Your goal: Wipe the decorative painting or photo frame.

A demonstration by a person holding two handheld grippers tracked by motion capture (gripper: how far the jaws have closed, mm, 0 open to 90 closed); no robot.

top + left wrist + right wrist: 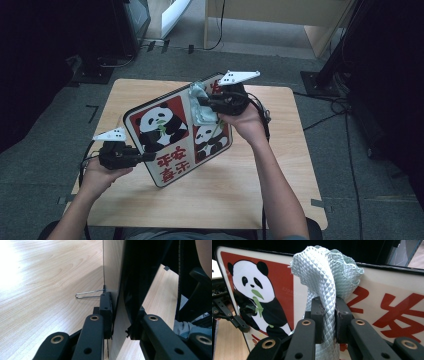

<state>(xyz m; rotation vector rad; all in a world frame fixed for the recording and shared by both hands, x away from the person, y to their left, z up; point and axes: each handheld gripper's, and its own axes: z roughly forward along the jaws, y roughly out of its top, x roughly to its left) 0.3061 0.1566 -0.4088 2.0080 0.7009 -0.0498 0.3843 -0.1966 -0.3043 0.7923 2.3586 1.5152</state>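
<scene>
Left gripper (145,156) pinches the lower left edge of a flat rectangular panda board with red panels and red characters (165,132), holding it tilted up off the light wooden table (280,165); in the left gripper view the jaws clamp the board's thin edge (117,315). Right gripper (202,103) is pressed tight on a bunched pale green quilted cloth (327,277), which rests against the board's upper face near its top right.

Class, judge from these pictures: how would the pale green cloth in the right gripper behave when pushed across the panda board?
The cloth is probably floppy: it bunches and folds above the right gripper. Its quilted weave likely drags rather than slips on the glossy panda board. It looks light.
</scene>
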